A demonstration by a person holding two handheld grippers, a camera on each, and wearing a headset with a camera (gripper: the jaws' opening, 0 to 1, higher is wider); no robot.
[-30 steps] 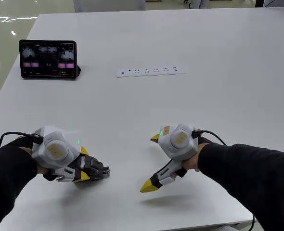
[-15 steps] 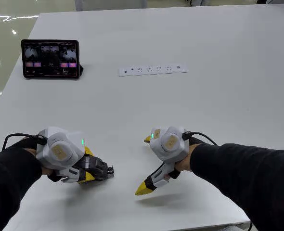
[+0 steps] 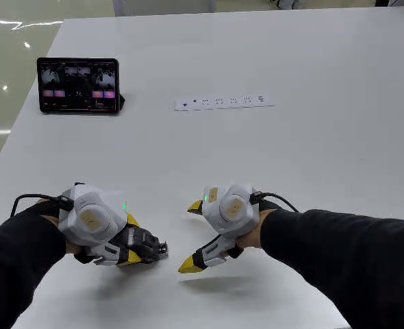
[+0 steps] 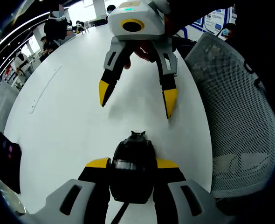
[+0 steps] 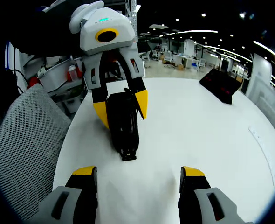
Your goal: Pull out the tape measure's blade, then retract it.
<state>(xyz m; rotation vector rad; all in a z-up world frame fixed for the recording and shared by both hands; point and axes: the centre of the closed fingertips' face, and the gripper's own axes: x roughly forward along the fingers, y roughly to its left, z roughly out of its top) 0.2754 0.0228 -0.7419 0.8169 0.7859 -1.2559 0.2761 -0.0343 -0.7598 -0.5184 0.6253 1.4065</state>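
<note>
Now, black tape measure (image 5: pixel 123 123), blade in, clamped between left gripper (image 4: pixel 133 164) fingers (image 4: pixel 98 163), right gripper (image 5: pixel 138 171) fingers (image 5: pixel 192 171) wide, facing it.

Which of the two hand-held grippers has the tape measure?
The left hand-held gripper, clamped on the black tape measure; the right hand-held gripper is open and empty.

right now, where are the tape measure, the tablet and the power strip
tape measure (image 4: pixel 133 163) left gripper view, black case
tablet (image 3: pixel 79 83) head view, screen middle
power strip (image 3: pixel 224 102) head view, middle sockets
</note>
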